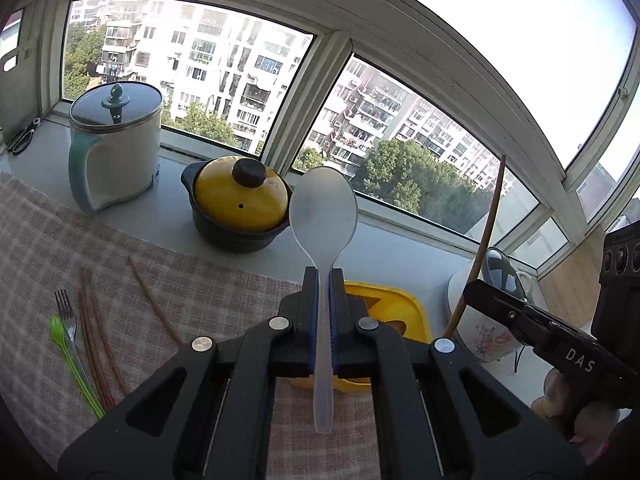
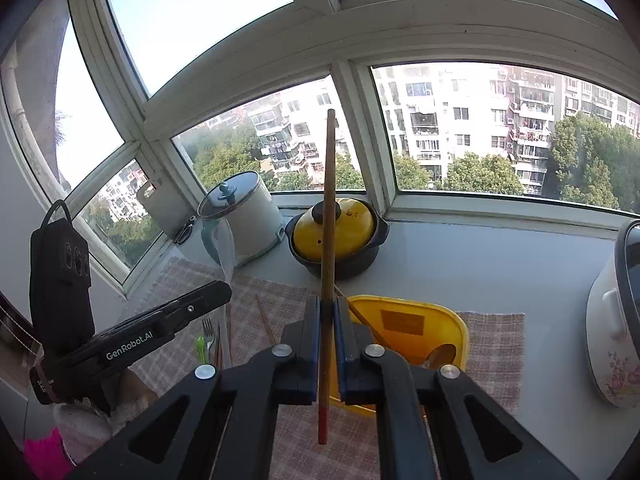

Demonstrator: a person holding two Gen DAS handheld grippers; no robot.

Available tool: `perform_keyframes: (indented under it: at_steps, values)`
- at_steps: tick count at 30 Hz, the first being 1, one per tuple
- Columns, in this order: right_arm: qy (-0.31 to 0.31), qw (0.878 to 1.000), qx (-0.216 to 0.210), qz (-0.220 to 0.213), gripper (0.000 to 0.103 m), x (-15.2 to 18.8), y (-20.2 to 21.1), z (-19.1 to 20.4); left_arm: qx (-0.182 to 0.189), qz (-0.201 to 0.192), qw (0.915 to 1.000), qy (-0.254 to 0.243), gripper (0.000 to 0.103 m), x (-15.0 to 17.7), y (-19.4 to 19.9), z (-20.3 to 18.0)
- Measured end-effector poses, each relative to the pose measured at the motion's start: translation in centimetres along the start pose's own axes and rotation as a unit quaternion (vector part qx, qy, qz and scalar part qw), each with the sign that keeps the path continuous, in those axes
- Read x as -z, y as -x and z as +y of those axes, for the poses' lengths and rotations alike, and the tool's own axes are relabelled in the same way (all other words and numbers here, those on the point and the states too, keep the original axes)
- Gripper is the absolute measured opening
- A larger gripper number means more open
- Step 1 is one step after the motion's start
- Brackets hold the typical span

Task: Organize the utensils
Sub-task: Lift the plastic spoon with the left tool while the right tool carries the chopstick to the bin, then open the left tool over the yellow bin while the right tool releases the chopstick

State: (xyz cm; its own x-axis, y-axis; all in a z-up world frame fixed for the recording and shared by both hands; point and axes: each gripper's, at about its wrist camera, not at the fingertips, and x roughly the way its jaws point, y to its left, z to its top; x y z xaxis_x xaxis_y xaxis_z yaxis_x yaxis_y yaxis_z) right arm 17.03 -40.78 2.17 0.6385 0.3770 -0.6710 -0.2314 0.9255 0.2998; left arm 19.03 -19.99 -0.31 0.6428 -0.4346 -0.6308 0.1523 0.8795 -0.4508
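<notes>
My left gripper [image 1: 324, 276] is shut on a translucent white plastic spoon [image 1: 323, 208], bowl up, handle running back between the pads. Behind it lies a yellow tray [image 1: 416, 308]. My right gripper [image 2: 329, 304] is shut on a long wooden chopstick [image 2: 329, 200] that stands upright over the yellow tray [image 2: 460, 328]; a wooden spoon [image 2: 440, 354] and another chopstick lie inside. On the checked cloth at left lie several chopsticks [image 1: 96, 340], a fork [image 1: 66, 312] and a green spoon [image 1: 68, 352]. Each gripper shows in the other's view: the right gripper [image 1: 472, 292], the left gripper [image 2: 216, 292].
On the sill by the window stand a white kettle [image 1: 116, 140], a black pot with a yellow lid [image 1: 240, 200] and scissors [image 1: 22, 138]. A floral rice cooker [image 2: 616, 320] stands at the right. A lone chopstick [image 1: 154, 300] lies on the cloth.
</notes>
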Motion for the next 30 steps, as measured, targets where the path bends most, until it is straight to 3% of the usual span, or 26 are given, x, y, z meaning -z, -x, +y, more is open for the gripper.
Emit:
perform_keyframes:
  at_steps: [15,23,30]
  values:
    - [-0.022,0.999,0.029,-0.011,0.004,-1.5,-1.1,-4.3,-0.005,-0.002,0.9998,-0.022,0.002,-0.9,-5.2,-3.5]
    - [-0.026,0.999,0.041,0.003,0.004,-0.7,-3.1,-5.5,-0.006,-0.016,0.9984,-0.053,0.002,0.4,-7.4,-4.6]
    - [-0.032,0.998,0.043,0.015,0.004,0.3,-4.1,-6.1,-0.013,-0.003,0.9981,-0.061,0.002,1.6,-8.5,-4.3]
